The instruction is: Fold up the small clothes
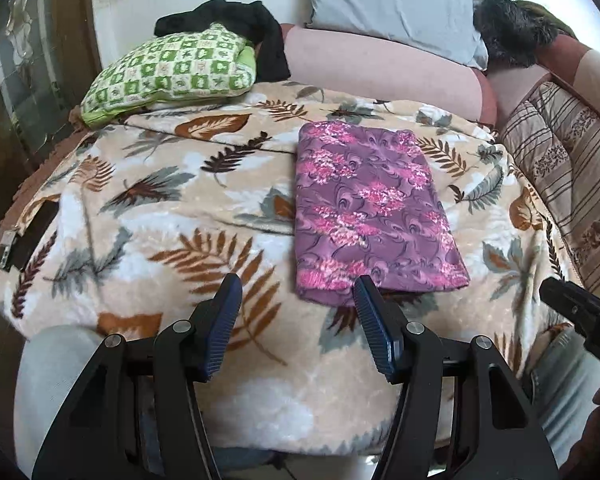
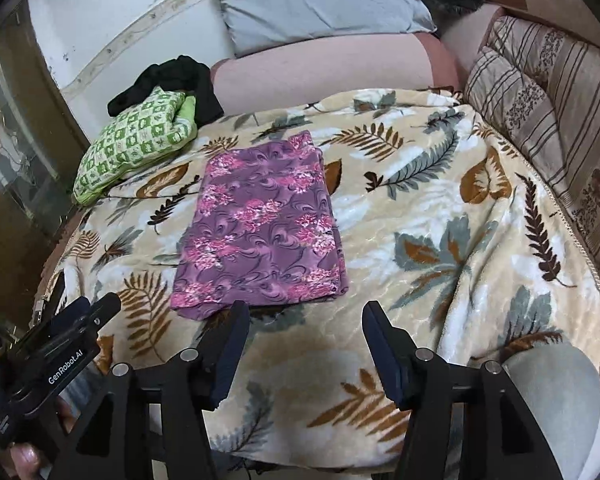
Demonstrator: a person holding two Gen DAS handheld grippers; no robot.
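- I see the leaf-print blanket [image 1: 148,216] filling most of both views, spread over a sofa.
- Behind it, at the top of the frame, a grey pillow [image 1: 392,4] leans on the pink sofa back [image 1: 380,68].
- A striped cushion [image 2: 548,92] sits at the right edge.
- At upper left I have a green checked pillow [image 1: 172,72], with a black garment [image 1: 236,20] bunched behind it.
- The folded purple floral cloth [image 1: 368,212] lies flat at the centre of the blanket, touched by neither tool.
- My left gripper [image 1: 298,316] hangs at bottom centre, jaws apart, nothing between them.
- My right gripper [image 2: 306,336] does likewise, its 2 fingers spread and empty, just short of the cloth's near edge.
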